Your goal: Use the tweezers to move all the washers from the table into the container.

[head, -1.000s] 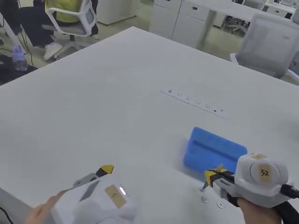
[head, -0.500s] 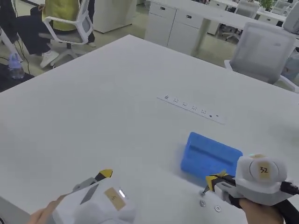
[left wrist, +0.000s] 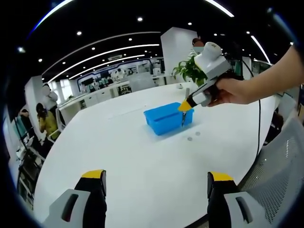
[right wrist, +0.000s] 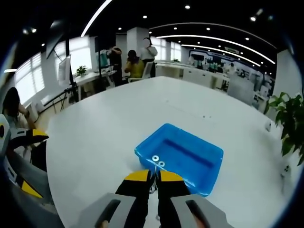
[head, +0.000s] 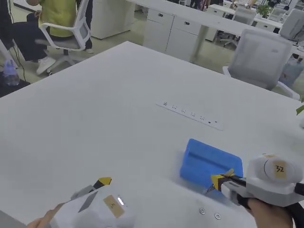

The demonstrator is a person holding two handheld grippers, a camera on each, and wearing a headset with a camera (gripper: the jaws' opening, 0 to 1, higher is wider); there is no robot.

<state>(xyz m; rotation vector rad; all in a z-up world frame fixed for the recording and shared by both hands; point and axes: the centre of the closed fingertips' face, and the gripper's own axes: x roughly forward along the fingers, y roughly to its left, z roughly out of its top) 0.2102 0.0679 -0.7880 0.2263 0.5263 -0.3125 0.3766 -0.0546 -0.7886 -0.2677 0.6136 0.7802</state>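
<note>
Now right gripper (head: pixel 220 181) at lower right of head view, jaws pinched almost together on tweezers (left wrist: pixel 183 118). Tweezers point down beside near wall of container (head: pixel 192 166). Whether tips carry anything: cannot tell. Two washers (head: pixel 202 211) lie on table (head: pixel 118 109) just below gripper, apart from tweezers. Two more washers (right wrist: pixel 155 158) inside container, near front-left corner in right gripper view. Left gripper (left wrist: pixel 156 178) at lower left of head view, jaws spread wide, holding nothing.

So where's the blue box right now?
In the head view, the blue container sits lower right on the white table, just beyond the right gripper, with two loose washers nearer the person.
</note>
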